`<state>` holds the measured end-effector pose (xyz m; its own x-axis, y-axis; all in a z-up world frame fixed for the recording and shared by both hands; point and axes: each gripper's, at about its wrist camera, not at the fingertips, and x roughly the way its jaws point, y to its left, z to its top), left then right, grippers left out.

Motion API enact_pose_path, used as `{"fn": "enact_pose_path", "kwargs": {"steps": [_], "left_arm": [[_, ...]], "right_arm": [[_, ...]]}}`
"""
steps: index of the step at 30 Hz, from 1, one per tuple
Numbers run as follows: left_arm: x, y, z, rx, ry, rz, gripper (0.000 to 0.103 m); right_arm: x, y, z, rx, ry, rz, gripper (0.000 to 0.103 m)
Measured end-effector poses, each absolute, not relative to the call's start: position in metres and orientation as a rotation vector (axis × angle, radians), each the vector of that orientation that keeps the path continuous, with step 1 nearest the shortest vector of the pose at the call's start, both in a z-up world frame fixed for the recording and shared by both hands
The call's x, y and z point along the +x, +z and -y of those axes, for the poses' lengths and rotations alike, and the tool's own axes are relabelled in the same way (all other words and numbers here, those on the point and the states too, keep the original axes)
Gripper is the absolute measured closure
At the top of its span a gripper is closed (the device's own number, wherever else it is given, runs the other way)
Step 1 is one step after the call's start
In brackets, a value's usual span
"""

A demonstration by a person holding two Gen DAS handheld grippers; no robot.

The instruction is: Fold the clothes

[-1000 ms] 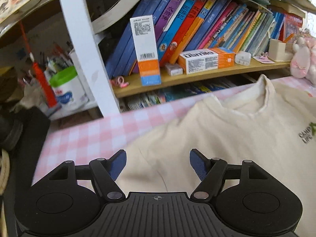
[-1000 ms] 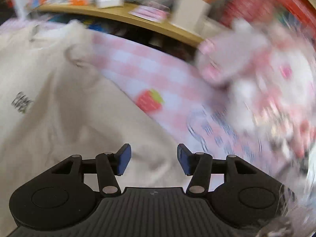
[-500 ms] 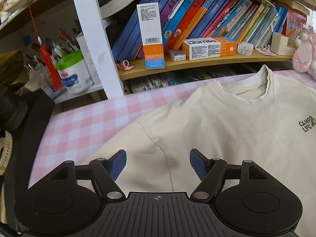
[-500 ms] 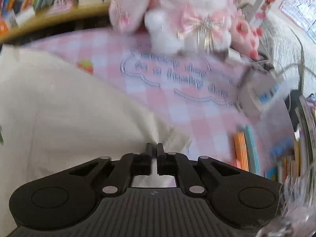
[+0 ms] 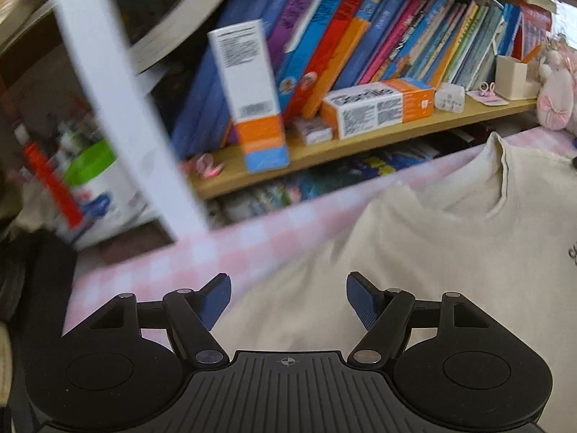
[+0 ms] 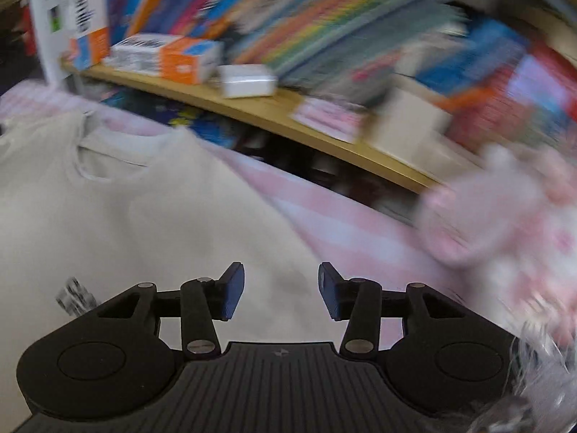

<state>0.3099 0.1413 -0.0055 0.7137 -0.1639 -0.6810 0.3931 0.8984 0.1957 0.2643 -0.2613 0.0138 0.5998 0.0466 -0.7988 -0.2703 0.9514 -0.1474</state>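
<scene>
A cream sweatshirt (image 5: 450,252) lies flat on the pink checked cloth (image 5: 180,263), its neckline (image 5: 503,195) toward the bookshelf. My left gripper (image 5: 288,301) is open over the garment's left shoulder edge, nothing between its blue pads. In the blurred right wrist view the same sweatshirt (image 6: 126,223) fills the left side. My right gripper (image 6: 281,292) stands open over its right shoulder area, holding nothing. A dark print (image 6: 74,297) on the chest shows beside its left finger.
A wooden shelf (image 5: 360,144) with leaning books (image 5: 360,36) and orange-and-white boxes (image 5: 377,110) runs along the back. A white upright post (image 5: 119,101) and a green-lidded tub (image 5: 97,180) stand at left. A pink plush toy (image 6: 505,223) sits at right.
My right gripper was shut on the shirt's edge half a second ago; now it is open and has swung back toward the shelf. My left gripper shifted closer to the shelf, still open.
</scene>
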Motion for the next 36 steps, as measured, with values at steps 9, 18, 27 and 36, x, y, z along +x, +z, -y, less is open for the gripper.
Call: {"fn": "enact_pose_path", "kwargs": {"steps": [9,18,27,36], "left_arm": [[0.372,-0.025,-0.083,0.297,-0.456,-0.777,0.039],[0.385,-0.02,-0.076,0.14,-0.645,-0.815,0.099],[0.385,-0.034,-0.08,0.153,-0.414,-0.745,0.065],[0.379,-0.015,-0.107,0.199,-0.488,-0.729,0.057]], "right_arm": [[0.325,-0.001,0.22,-0.28,0.262,-0.909,0.064],[0.345,-0.009,0.237,-0.15,0.288,-0.979,0.095],[0.344,-0.007,0.235,-0.125,0.272,-0.962,0.097],[0.345,0.005,0.226,-0.091,0.328,-0.893,0.095]]}}
